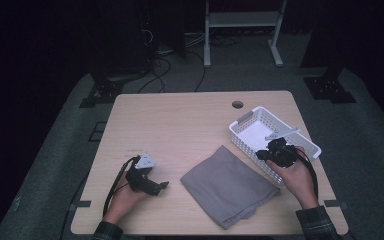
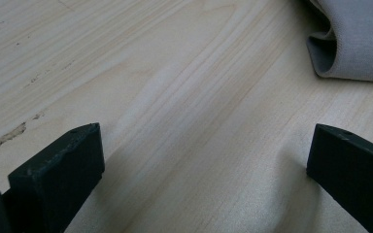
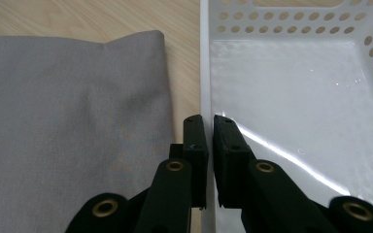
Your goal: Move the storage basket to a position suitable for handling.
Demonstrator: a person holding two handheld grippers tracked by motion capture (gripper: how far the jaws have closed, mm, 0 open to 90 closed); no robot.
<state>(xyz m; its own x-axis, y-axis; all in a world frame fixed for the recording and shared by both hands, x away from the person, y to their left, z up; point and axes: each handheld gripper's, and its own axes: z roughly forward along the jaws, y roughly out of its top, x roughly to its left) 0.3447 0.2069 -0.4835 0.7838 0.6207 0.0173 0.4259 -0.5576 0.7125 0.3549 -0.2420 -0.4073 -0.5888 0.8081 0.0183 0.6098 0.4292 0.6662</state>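
High view: pale wood table (image 1: 190, 125), grey carpet (image 1: 55, 145), dark room.

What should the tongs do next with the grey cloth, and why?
Probably slide the open left tongs toward the folded grey cloth and pinch its near edge. The right tongs are already shut on the white basket wall, steadying it beside the cloth.

Far half of table (image 1: 180, 115) bare wood, plenty of room to pass. Grey cloth (image 1: 227, 185) lies flat mid-front, no real block. White basket (image 1: 260, 125) at right edge, its near wall touching the cloth's right side; walls stand in the way there. Bare wood betw. left gripper (image 1: 162, 186) & cloth.
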